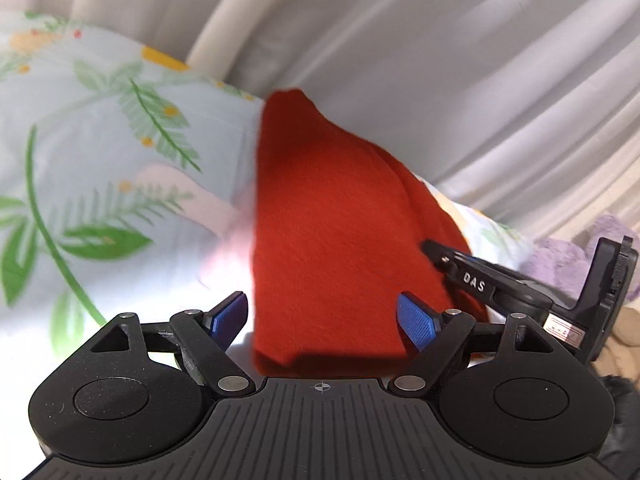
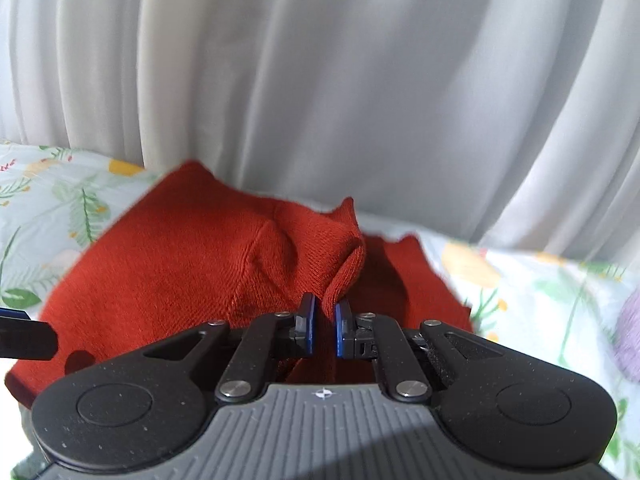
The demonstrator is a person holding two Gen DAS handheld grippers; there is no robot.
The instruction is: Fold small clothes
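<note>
A red knit garment (image 1: 332, 232) lies on a floral bedsheet (image 1: 100, 152). My left gripper (image 1: 324, 316) is open, its blue pads on either side of the garment's near edge, not clamping it. My right gripper (image 2: 326, 320) is shut on a raised fold of the red garment (image 2: 192, 272) and lifts it a little off the sheet. The right gripper also shows in the left wrist view (image 1: 480, 280) at the garment's right side. A tip of the left gripper's finger (image 2: 24, 332) shows at the left edge of the right wrist view.
White curtains (image 2: 340, 80) hang close behind the bed. A lilac plush item (image 1: 560, 256) lies at the right on the sheet, also in the right wrist view (image 2: 630, 332). The floral sheet (image 2: 540, 292) extends to both sides of the garment.
</note>
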